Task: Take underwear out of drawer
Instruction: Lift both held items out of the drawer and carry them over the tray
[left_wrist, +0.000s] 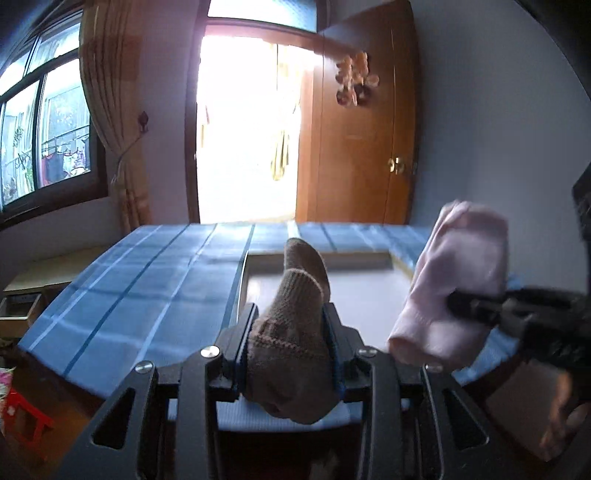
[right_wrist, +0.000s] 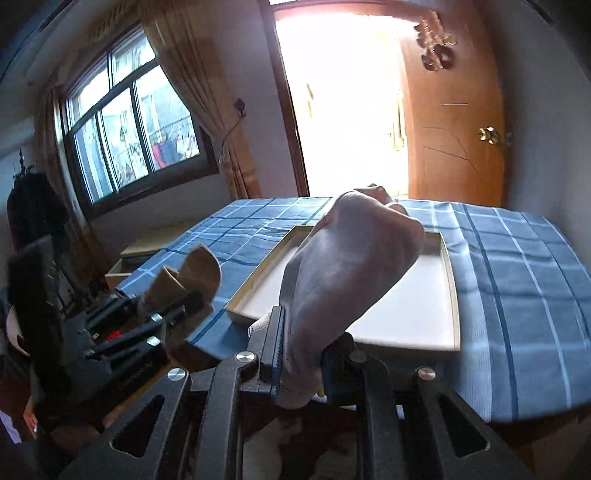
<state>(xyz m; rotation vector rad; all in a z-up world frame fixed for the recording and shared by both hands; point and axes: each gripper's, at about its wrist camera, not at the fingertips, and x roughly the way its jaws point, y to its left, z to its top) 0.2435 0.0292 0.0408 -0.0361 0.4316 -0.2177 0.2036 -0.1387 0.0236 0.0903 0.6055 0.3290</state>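
Left wrist view: your left gripper (left_wrist: 291, 354) has its jaws clamped on a brown knitted garment (left_wrist: 295, 314), your right gripper (right_wrist: 301, 356) on a pink one (right_wrist: 351, 266), both lifted above the tray (right_wrist: 452, 295); placing remains.

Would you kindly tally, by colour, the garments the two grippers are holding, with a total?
Brown: 1, the brown knitted sock in the left gripper.
Pale pink: 1, the pink garment in the right gripper.
Total: 2.
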